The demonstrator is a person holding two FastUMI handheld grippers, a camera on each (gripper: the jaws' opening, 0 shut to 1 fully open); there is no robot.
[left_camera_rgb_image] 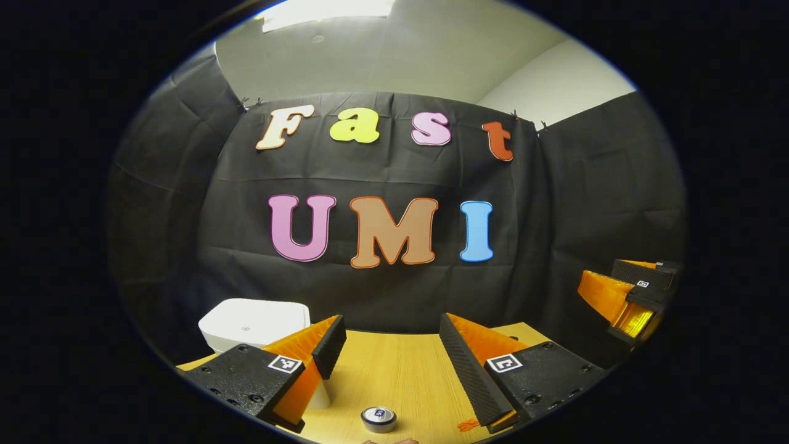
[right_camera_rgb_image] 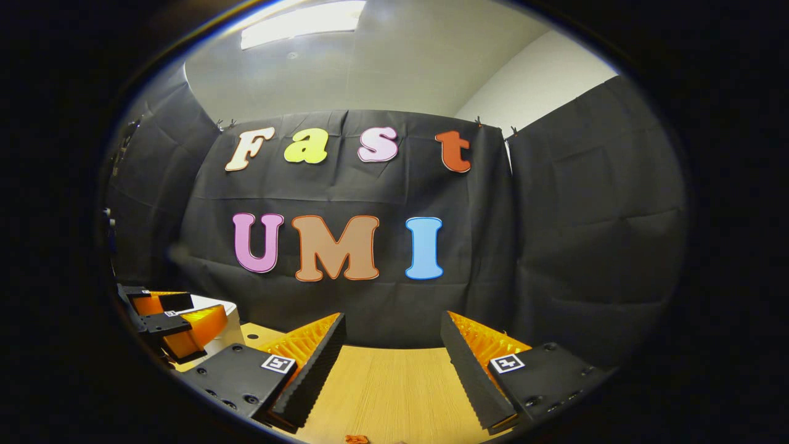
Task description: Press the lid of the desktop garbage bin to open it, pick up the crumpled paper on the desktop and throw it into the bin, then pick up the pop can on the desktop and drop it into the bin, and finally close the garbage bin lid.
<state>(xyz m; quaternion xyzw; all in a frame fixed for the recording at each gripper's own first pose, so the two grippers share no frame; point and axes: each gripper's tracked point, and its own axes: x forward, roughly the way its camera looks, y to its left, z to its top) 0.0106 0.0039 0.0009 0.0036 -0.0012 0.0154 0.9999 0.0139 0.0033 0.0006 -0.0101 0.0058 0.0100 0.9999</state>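
Left gripper view: the bin [left_camera_rgb_image: 254, 324] is seen lid-down, the pop can [left_camera_rgb_image: 378, 419] standing on the bench [left_camera_rgb_image: 394, 370] right of it, both tools [left_camera_rgb_image: 388, 354] [right_camera_rgb_image: 391, 357] released and empty, so no step is judged done.

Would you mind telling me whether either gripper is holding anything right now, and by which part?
Nothing is held: the left gripper and right gripper are both open, with only bare table between their fingers.

Both cams sit low over the wooden desktop [left_camera_rgb_image: 394, 364], facing the black cloth wall [right_camera_rgb_image: 382, 308] across the desk. Left gripper view is shifted left; both share desktop and wall.
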